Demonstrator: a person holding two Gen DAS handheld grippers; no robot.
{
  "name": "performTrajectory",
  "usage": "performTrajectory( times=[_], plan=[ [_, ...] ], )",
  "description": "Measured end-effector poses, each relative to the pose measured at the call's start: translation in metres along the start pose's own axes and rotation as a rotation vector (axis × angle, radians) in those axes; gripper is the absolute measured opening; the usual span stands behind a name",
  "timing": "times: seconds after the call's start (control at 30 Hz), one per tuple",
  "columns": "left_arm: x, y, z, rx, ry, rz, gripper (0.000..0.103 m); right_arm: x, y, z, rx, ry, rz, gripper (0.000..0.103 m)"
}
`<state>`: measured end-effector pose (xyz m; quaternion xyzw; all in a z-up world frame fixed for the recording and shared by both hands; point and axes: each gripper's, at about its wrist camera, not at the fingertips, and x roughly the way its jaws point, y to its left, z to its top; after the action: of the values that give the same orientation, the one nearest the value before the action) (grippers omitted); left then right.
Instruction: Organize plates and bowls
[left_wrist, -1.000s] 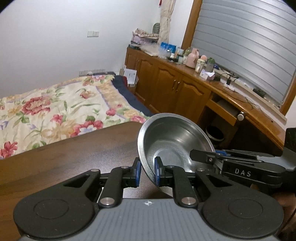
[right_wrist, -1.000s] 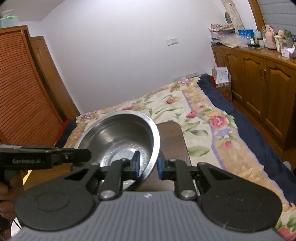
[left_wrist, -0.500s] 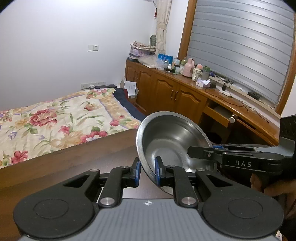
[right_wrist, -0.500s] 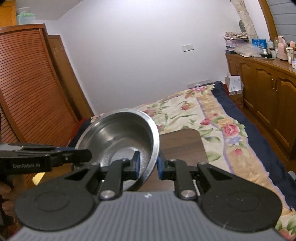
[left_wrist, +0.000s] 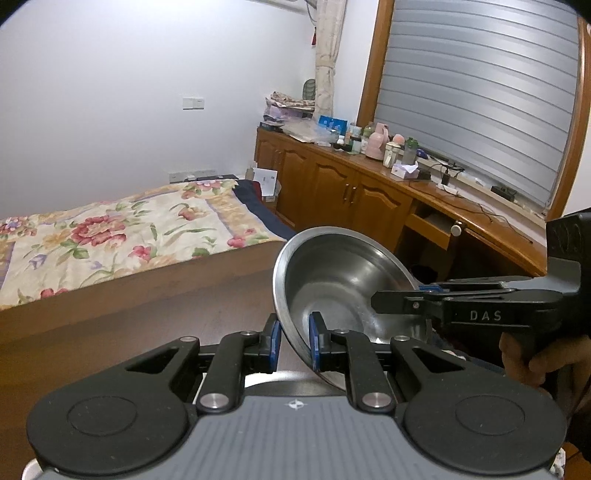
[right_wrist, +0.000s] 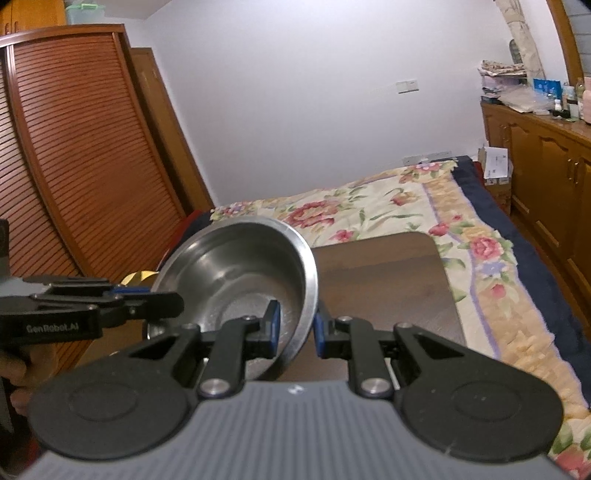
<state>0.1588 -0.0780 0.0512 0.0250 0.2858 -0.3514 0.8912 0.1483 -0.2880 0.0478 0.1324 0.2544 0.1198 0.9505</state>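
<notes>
A steel bowl (left_wrist: 332, 280) is held in the air between both grippers, above the dark wooden table (left_wrist: 155, 332). My left gripper (left_wrist: 293, 341) is shut on the bowl's near-left rim. My right gripper (right_wrist: 295, 330) is shut on the opposite rim of the same bowl (right_wrist: 236, 269). Each gripper shows in the other's view, clamped on the far rim. The bowl is empty and tilted. A white rim (left_wrist: 273, 380) shows just under the left gripper; I cannot tell what it belongs to.
A bed with a floral cover (left_wrist: 110, 236) lies beyond the table. Wooden cabinets with clutter on top (left_wrist: 351, 173) run along the right wall. A slatted wooden wardrobe (right_wrist: 74, 166) stands at the left in the right wrist view.
Both grippers have lifted the bowl higher together; the table and bed have dropped lower in both views. The grip on the rim is unchanged.
</notes>
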Motion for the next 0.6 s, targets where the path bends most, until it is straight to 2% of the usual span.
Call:
performTrajectory(
  times=[0.3,0.6],
  plan=[
    [-0.014,0.014,-0.034,-0.060,-0.002,0.003,0.017,-0.004,0.023,-0.019,-0.041,0.019,0.032,0.020],
    [-0.016,0.022,-0.070,-0.119,0.036,0.021,0.017,0.000,0.042,-0.040,-0.104,0.072,0.049,0.020]
  ],
)
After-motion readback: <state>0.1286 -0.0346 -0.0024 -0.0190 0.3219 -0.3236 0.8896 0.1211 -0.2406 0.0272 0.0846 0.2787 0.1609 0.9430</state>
